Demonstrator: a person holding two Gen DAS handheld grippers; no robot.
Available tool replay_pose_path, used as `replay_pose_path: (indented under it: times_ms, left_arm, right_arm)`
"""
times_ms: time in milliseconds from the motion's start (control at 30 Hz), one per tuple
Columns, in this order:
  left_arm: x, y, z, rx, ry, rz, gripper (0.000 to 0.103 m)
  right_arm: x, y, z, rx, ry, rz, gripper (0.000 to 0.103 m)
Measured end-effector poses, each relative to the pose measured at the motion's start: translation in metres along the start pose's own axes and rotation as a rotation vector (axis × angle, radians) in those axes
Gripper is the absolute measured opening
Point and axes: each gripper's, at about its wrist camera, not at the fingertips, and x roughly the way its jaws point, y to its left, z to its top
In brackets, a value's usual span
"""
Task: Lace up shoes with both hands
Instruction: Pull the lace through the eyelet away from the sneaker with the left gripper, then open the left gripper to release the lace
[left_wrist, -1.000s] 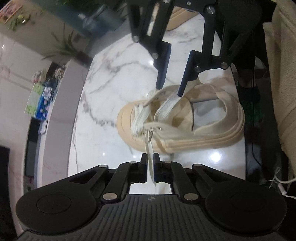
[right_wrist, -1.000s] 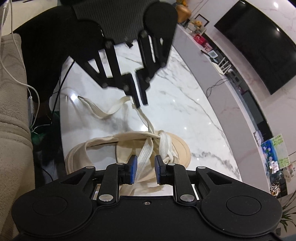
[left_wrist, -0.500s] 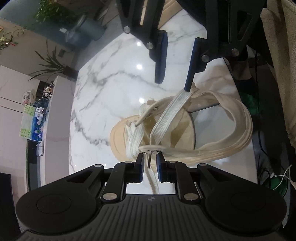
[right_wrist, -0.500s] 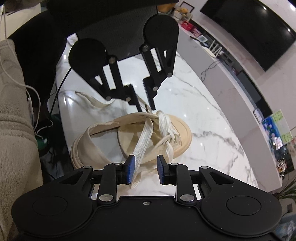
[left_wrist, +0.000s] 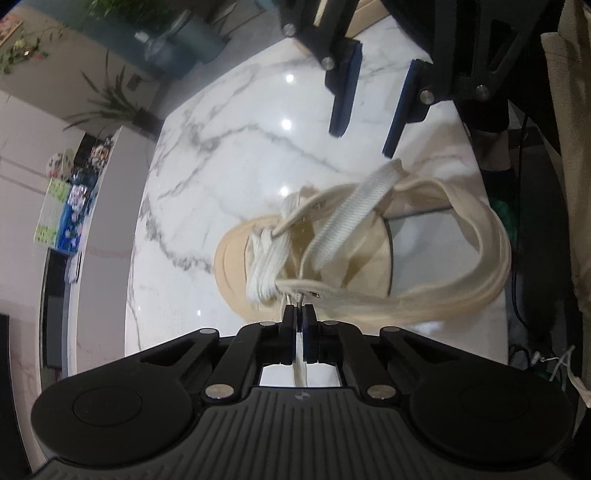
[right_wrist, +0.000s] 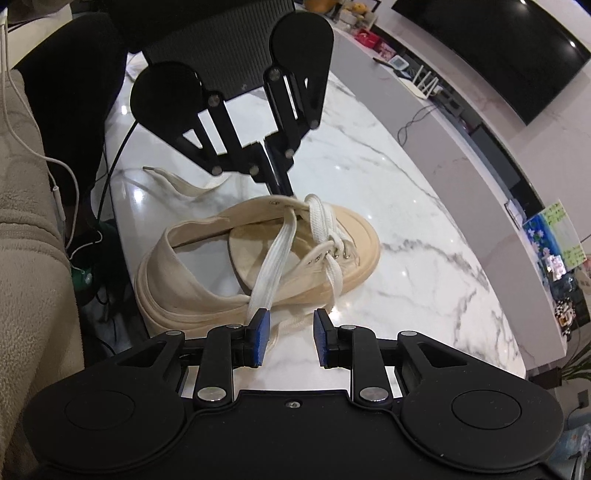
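Note:
A cream canvas shoe (right_wrist: 207, 266) lies on the white marble table (right_wrist: 388, 192), its toe away from the sofa. My left gripper (left_wrist: 299, 314) is at the shoe's eyelet edge; its jaws are closing to shut on a thin white lace strand there. From the right wrist view, the left gripper (right_wrist: 275, 184) touches the far eyelet row. A wide lace strand (right_wrist: 273, 266) crosses the tongue and runs down between the fingers of my right gripper (right_wrist: 290, 334), against its left pad. That gripper is open. The shoe (left_wrist: 369, 266) sits below the right gripper (left_wrist: 369, 107).
A loose lace end (right_wrist: 173, 182) trails on the table behind the heel. A beige sofa (right_wrist: 29, 258) with white cables (right_wrist: 55, 177) stands beside the table edge. A white counter (right_wrist: 461, 147) and a dark screen (right_wrist: 498, 48) lie beyond.
My left gripper's jaws have shut on the lace by the eyelets. The right gripper has rolled slightly, and the wide strand now rests by its left pad.

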Motion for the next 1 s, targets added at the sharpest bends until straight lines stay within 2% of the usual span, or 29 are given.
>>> replay_pose_path:
  times_ms: [133,300,333,500,733,1000]
  left_arm:
    - [-0.011,-0.002,-0.012,-0.033,0.030,0.013,0.002]
    - [-0.035,0.003,-0.034,-0.179,0.035,0.027,0.002]
    - [-0.045,0.005,-0.043,-0.241,0.039,0.047,0.002]
    - [-0.074,0.007,-0.069,-0.351,0.107,0.131,0.002]
    - [-0.106,0.011,-0.101,-0.418,0.222,0.235,0.002]
    - [-0.131,-0.005,-0.118,-0.488,0.281,0.269,0.002]
  right_arm:
    - [0.002,0.004,0.004,-0.014,-0.021,0.010,0.022]
    - [0.004,0.005,0.009,0.009,-0.019,-0.004,0.022]
    - [0.005,0.004,0.010,0.013,-0.017,-0.006,0.022]
    - [0.010,0.008,0.010,-0.025,0.001,-0.015,0.022]
    - [0.012,0.010,0.014,-0.031,0.012,-0.043,0.022]
    - [0.013,0.010,0.023,-0.038,-0.003,-0.063,0.022]
